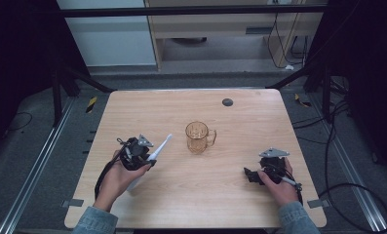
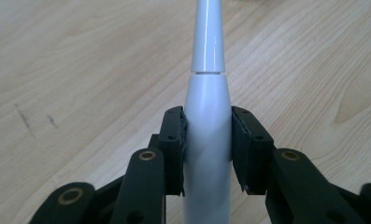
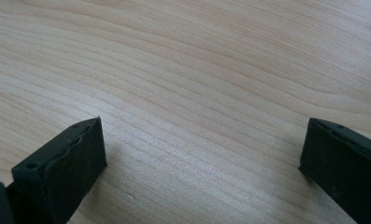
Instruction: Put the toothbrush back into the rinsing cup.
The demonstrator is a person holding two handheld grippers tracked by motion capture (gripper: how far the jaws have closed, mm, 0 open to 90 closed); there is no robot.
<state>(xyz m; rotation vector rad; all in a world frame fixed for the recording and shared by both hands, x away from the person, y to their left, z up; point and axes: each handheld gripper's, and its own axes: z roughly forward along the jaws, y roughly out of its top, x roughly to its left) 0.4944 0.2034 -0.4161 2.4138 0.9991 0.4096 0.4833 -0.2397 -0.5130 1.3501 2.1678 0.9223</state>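
Toothbrush mid-table, mug near

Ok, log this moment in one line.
left gripper: shut on toothbrush | right gripper: open, over table | mug: upright, untouched

No legible text, labels, brand marks, numbers or signs are present on any surface or object in the high view or either gripper view.

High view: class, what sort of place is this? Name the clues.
Probably a lab recording station: a bare wooden table inside a dark metal frame, loose cables on the floor, and a person working with the left gripper and right gripper.
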